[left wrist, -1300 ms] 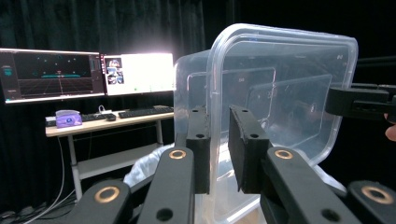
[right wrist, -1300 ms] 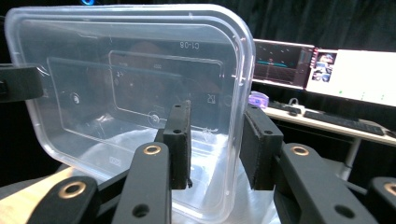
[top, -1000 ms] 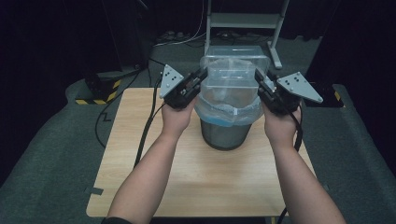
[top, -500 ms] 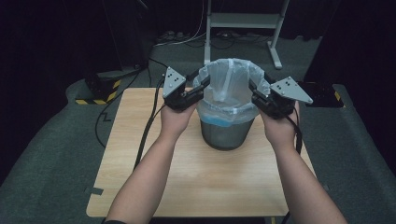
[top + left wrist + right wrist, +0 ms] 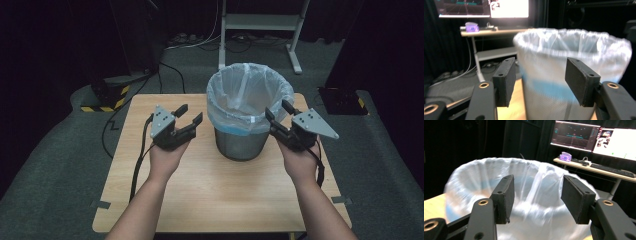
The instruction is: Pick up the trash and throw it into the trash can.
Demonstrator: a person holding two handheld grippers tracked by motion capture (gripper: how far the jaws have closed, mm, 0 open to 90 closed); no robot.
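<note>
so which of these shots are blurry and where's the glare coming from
High view: sharp, the table evenly lit, surroundings falling to black. Left gripper view: the bag-lined bin is smeared by motion blur while the left tongs stay crisp; a monitor at the top is blown out white. Right gripper view: the bin liner is blurred too, and a screen at upper right glares.

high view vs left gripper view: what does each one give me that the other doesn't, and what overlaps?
High view: both forearms, the right gripper open beside the bin, the light wooden table, the grey carpeted floor.
Left gripper view: bright monitors above a desk, a small purple object on it.
Both: the grey metal bin lined with a translucent white plastic bag, blurred close up, and the open left gripper.
</note>
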